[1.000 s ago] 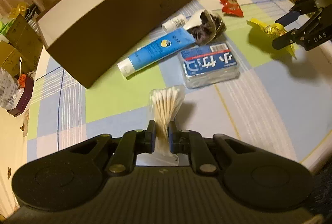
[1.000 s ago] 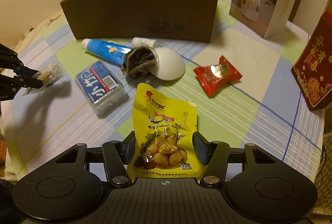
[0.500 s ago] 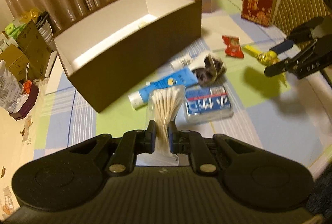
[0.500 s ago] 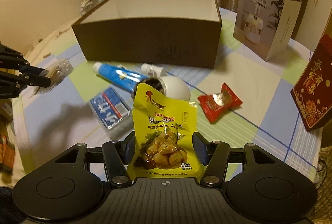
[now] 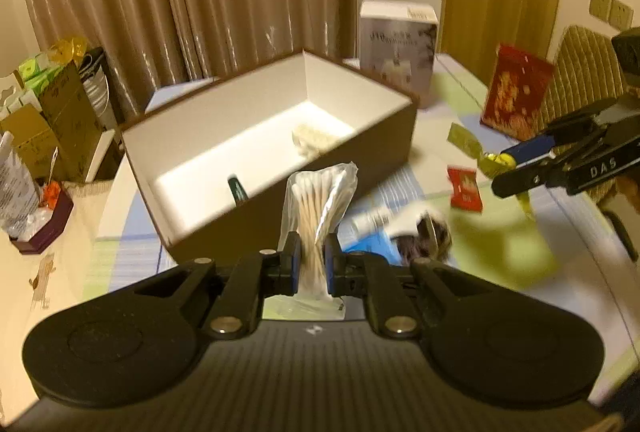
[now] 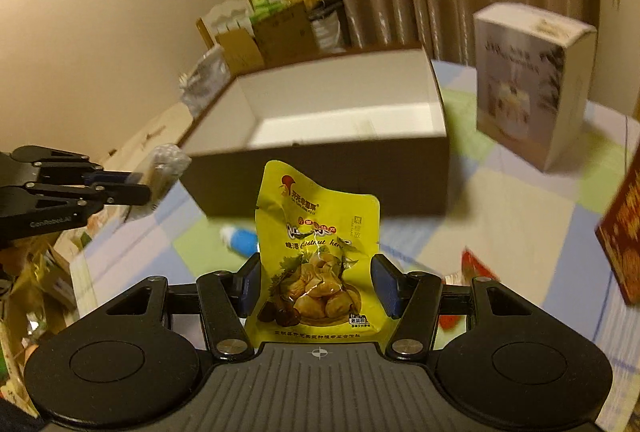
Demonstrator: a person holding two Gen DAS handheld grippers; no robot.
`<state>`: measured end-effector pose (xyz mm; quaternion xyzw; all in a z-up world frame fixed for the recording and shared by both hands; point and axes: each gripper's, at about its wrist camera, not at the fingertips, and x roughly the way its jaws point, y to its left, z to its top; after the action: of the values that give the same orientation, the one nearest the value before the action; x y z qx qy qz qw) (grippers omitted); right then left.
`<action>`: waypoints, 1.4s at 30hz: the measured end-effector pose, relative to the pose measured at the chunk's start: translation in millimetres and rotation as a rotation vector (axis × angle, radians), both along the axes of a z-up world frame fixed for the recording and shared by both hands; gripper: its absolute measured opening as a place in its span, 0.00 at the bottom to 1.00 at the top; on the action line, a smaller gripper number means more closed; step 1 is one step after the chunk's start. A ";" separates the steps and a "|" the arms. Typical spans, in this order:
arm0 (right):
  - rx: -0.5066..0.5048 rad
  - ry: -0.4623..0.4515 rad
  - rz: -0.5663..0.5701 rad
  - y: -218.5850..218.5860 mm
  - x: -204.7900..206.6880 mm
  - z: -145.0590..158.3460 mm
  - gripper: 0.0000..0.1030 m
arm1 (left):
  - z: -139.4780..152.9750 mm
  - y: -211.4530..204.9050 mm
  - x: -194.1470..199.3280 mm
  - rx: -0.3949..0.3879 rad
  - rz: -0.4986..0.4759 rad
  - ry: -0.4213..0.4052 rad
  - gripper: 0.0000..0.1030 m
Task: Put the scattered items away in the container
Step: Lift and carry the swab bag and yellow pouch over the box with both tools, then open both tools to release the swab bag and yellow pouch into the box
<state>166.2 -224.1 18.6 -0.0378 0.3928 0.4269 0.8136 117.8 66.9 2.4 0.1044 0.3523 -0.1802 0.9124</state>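
My left gripper (image 5: 311,264) is shut on a clear bag of cotton swabs (image 5: 318,208), held upright in the air before the brown box (image 5: 248,224). The box has a white inside with a pale wrapped item (image 5: 310,142) and a dark small thing (image 5: 237,188) in it. My right gripper (image 6: 318,282) is shut on a yellow chestnut snack pouch (image 6: 316,252), lifted in front of the same box (image 6: 320,180). In the left wrist view the right gripper (image 5: 520,162) shows with the yellow pouch (image 5: 466,140); in the right wrist view the left gripper (image 6: 142,188) shows with the swab bag (image 6: 162,176).
On the checked cloth lie a blue tube (image 6: 240,238), a red candy packet (image 5: 464,188) and a dark bundle with a white piece (image 5: 428,236). A white humidifier carton (image 6: 528,84) and a red gift box (image 5: 516,96) stand to the right. Cartons and bags (image 5: 44,104) crowd the left side.
Both grippers have risen with their items and tilted up, so the box's inside now shows. The table items have slid down in both views.
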 end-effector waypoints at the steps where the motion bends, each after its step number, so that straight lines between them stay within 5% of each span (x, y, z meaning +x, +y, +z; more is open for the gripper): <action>1: 0.008 -0.007 0.001 4.2 4.1 3.3 0.58 | 3.1 1.2 5.9 -0.004 -0.002 -0.009 0.09; 11: 0.064 -0.108 0.023 63.5 59.7 38.5 0.58 | 26.1 17.4 80.4 -0.017 0.011 -0.074 0.09; 17: 0.040 -0.111 0.044 117.3 100.3 34.1 0.58 | 20.0 28.7 140.5 0.005 0.057 -0.037 0.09; 32: -0.360 0.031 0.199 236.3 173.2 -72.5 0.58 | -70.3 45.9 247.2 0.127 0.147 0.374 0.09; 42: -0.480 0.057 0.261 251.0 184.4 -98.1 0.58 | -95.6 36.2 264.6 0.154 0.126 0.473 0.09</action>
<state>350.7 26.9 -79.5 -0.2676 0.4973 0.4236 0.7083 382.4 103.1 -93.2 0.1063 0.5745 -0.1149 0.8034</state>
